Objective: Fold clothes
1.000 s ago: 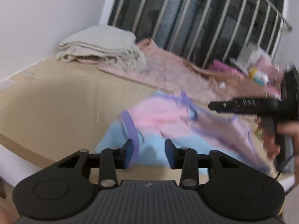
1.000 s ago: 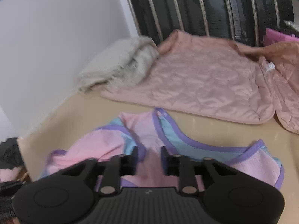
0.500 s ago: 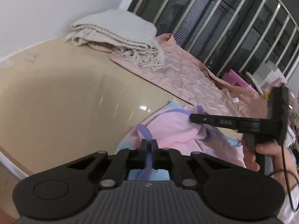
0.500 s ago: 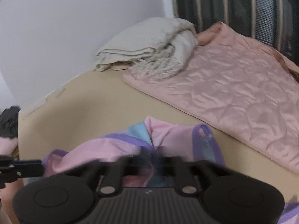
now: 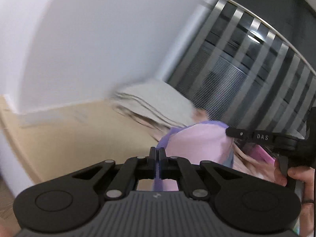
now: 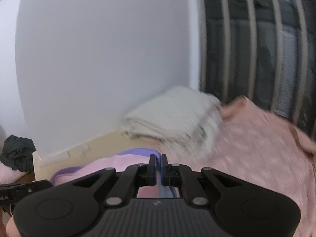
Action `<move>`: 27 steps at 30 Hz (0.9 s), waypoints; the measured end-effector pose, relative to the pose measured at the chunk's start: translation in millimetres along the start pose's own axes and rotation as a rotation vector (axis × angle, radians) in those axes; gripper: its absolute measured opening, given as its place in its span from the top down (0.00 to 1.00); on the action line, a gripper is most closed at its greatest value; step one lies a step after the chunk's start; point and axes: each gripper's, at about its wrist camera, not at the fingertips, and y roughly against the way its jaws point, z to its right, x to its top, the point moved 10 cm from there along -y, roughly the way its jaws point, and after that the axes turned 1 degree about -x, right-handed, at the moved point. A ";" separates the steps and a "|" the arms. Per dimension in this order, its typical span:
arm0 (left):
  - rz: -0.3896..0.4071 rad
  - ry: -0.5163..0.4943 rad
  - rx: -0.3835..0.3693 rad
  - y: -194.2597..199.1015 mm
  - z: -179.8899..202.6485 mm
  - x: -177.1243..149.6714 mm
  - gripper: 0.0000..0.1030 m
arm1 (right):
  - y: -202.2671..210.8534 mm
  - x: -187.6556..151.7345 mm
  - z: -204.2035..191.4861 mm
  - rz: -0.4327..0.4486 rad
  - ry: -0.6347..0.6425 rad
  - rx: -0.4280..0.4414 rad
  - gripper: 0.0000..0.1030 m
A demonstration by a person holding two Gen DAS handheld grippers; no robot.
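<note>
A pink top with purple trim and blue panels (image 5: pixel 199 144) hangs lifted between both grippers above the beige table (image 5: pixel 59 142). My left gripper (image 5: pixel 157 152) is shut on its purple trim. My right gripper (image 6: pixel 157 159) is shut on the top's edge (image 6: pixel 126 158), with purple and blue cloth between the jaws. The right gripper also shows at the right of the left wrist view (image 5: pixel 256 137), pinching the top's far corner. The lower part of the top is hidden behind the gripper bodies.
A folded grey-white blanket (image 6: pixel 173 116) lies at the back by the white wall. A pink quilted garment (image 6: pixel 256 148) is spread beside it. Metal railings (image 5: pixel 246 75) stand behind. A black cloth (image 6: pixel 17 152) lies at the left past the table edge.
Both grippers closed on the top about half a second ago and have since lifted it off the table; both cameras now tilt up toward the wall and railing.
</note>
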 end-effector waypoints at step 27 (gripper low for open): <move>-0.296 -0.431 0.012 -18.1 -6.1 -72.6 0.69 | 111.1 -205.5 21.8 -0.266 -0.249 -0.229 0.63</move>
